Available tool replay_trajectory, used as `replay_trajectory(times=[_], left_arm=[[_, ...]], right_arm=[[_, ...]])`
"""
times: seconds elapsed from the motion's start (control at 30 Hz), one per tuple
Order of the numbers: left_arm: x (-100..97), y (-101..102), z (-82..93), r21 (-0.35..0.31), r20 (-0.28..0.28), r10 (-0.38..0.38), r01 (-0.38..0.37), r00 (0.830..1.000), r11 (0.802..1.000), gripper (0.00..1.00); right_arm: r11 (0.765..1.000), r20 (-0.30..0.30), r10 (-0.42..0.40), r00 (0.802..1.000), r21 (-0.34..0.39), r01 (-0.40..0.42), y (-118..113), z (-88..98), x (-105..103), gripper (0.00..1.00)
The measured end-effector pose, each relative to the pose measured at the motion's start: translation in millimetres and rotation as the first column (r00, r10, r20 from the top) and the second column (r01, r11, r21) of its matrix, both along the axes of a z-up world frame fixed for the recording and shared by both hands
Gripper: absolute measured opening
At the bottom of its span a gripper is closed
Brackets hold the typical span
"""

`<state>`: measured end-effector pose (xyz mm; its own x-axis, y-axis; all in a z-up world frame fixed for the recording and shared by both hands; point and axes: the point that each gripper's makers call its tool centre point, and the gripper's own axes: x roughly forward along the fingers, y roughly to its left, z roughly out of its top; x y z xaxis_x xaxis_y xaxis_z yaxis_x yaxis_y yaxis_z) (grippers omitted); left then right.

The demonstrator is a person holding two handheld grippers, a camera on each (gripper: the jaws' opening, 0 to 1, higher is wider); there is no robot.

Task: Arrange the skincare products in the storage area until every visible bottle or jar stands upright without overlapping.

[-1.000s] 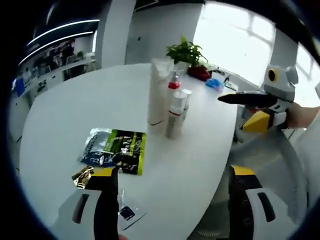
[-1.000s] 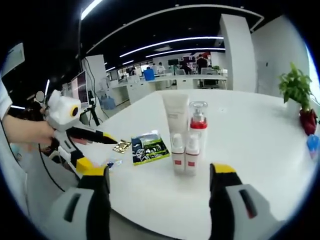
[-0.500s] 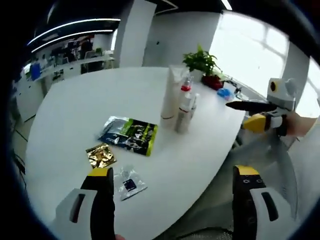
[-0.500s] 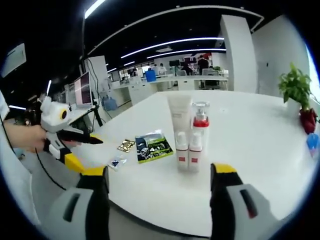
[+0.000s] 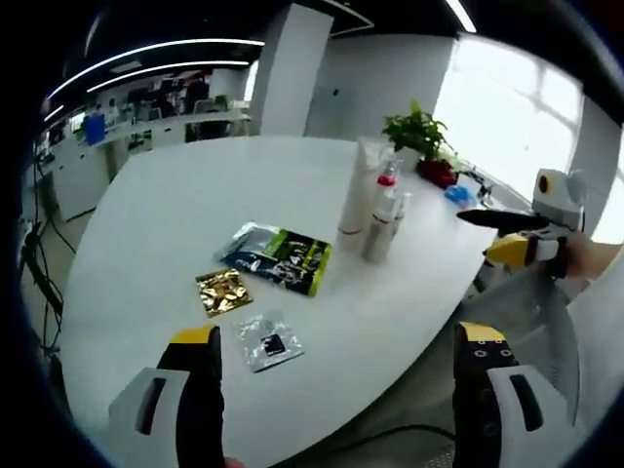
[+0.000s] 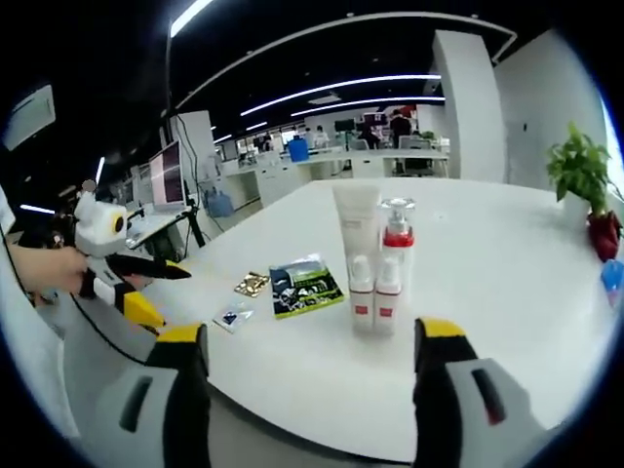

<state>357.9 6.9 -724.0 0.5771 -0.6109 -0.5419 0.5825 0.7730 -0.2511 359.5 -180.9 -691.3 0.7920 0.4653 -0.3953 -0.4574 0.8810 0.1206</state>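
A white tube [image 6: 357,219], a pump bottle with a red collar [image 6: 397,234] and two small white bottles [image 6: 362,292] stand upright in a tight group on the white round table [image 6: 507,283]. In the left gripper view the same tube [image 5: 353,200], pump bottle [image 5: 385,185] and small bottles [image 5: 378,229] stand at the table's far right. My left gripper [image 5: 341,390] hangs open over the near table edge, holding nothing. My right gripper [image 6: 312,390] is open and apart from the bottles. Each gripper shows in the other's view, the right gripper [image 5: 475,237] and the left gripper [image 6: 174,300], both held off the table.
Three flat sachets lie on the table: a green-black one [image 5: 278,258], a gold one [image 5: 222,291] and a small clear one [image 5: 268,343]. A potted plant [image 6: 583,175] and a blue item [image 6: 612,278] sit at the far edge. Office desks stand behind.
Both views have drawn back from the table, so more of its top and the sachets show. The left gripper sits further from the bottles. The products have not moved.
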Motion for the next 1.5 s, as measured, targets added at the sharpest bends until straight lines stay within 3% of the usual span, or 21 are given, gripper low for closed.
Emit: replay_trajectory(times=[0.33, 0.57, 0.97, 1.1, 1.3, 1.5], left_arm=[[9.2, -4.5, 1.0, -0.004, -0.018, 0.010, -0.010, 1.000, 1.000, 0.97], [35.2, -18.1, -1.5, -0.028, -0.068, 0.124, -0.126, 0.990, 0.992, 0.97], [80.5, -43.4, -23.3, 0.039, -0.123, 0.195, -0.192, 0.973, 0.981, 0.97], [102.1, -50.6, -35.0, 0.056, -0.154, 0.254, -0.248, 0.955, 0.967, 0.97], [135.3, -54.6, -50.4, 0.114, -0.170, 0.355, -0.340, 0.919, 0.934, 0.97], [156.4, -53.5, -65.5, 0.179, -0.181, 0.438, -0.408, 0.881, 0.895, 0.97]], right_arm=[[1.000, -0.007, 0.003, 1.000, 0.002, -0.003, 0.3, -1.1, -0.5, 0.88], [1.000, -0.006, 0.013, 1.000, -0.002, -0.013, 1.8, -1.4, -1.1, 0.88], [0.999, -0.003, 0.030, 1.000, -0.015, -0.030, 3.6, -2.3, -1.3, 0.87], [1.000, -0.006, 0.025, 1.000, -0.013, -0.025, 2.6, -2.7, -1.0, 0.87], [1.000, -0.008, 0.023, 1.000, -0.018, -0.023, 1.2, -4.0, -0.3, 0.87], [0.999, -0.003, 0.020, 1.000, -0.042, -0.020, -0.9, -6.2, 0.2, 0.87]])
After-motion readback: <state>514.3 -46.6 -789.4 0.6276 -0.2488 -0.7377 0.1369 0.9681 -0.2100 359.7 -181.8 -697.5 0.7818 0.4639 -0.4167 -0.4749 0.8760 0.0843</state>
